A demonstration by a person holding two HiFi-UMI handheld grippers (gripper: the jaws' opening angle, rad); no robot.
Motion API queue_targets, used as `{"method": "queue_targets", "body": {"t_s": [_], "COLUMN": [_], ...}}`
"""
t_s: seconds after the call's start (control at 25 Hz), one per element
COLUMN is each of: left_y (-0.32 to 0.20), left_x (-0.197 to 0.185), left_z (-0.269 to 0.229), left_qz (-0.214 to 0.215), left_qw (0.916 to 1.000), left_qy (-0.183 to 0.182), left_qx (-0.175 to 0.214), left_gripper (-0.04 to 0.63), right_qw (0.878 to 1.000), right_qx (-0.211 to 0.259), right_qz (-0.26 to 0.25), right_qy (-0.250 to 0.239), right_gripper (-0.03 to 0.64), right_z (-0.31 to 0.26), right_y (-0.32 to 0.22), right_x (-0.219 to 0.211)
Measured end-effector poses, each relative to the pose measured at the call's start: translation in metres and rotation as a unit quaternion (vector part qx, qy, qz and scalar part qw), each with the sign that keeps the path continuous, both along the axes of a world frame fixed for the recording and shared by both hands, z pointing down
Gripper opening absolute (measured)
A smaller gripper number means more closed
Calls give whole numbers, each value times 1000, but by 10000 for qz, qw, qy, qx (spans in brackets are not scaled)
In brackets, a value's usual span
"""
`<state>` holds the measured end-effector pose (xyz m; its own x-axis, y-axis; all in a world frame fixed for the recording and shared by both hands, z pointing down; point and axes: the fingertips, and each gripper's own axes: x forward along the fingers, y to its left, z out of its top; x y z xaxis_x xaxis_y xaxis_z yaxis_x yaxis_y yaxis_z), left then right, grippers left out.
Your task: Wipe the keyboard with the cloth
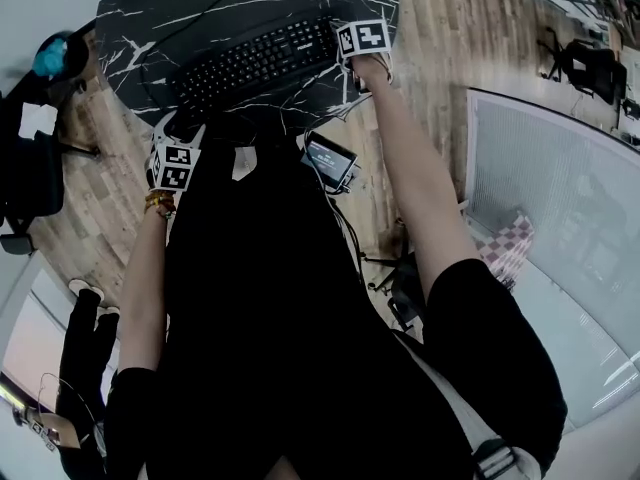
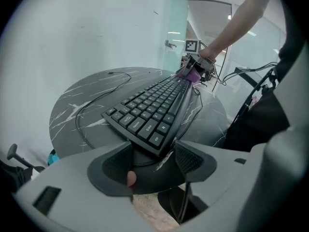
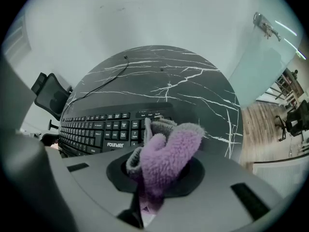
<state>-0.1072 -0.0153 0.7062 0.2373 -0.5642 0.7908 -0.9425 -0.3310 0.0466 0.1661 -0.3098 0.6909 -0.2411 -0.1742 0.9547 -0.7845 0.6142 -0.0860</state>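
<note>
A black keyboard [image 1: 255, 60] lies across the round black marble table [image 1: 200, 8]. My right gripper [image 3: 161, 170] is shut on a fluffy purple cloth [image 3: 169, 151], which rests on the right end of the keyboard [image 3: 101, 129] by the top-row keys. The left gripper view shows that cloth [image 2: 189, 74] at the keyboard's far end. My left gripper [image 2: 153, 153] is open at the table's near edge, its jaws wide apart just under and in front of the left end of the keyboard [image 2: 154, 105]. Nothing is held between them.
The keyboard's cable [image 2: 96, 98] loops over the tabletop behind the keys. A small screen device [image 1: 330, 158] hangs at the person's waist below the table edge. An office chair [image 1: 30, 168] stands left, and a glass partition [image 1: 540, 168] right.
</note>
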Motion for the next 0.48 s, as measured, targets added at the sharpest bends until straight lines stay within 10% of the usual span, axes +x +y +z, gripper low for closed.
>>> {"method": "queue_targets", "body": {"t_s": [0.48], "left_y": [-3], "left_x": [5], "left_z": [-2], "left_qz": [14], "left_qw": [9999], "left_qy": [140], "left_qx": [-29], "left_gripper": [282], "right_qw": [9995], "right_qx": [-88], "right_qz": [-246], "right_qy": [-156], "right_gripper": [80], "right_z": [-2], "right_y": [30], "right_x": [-27]}}
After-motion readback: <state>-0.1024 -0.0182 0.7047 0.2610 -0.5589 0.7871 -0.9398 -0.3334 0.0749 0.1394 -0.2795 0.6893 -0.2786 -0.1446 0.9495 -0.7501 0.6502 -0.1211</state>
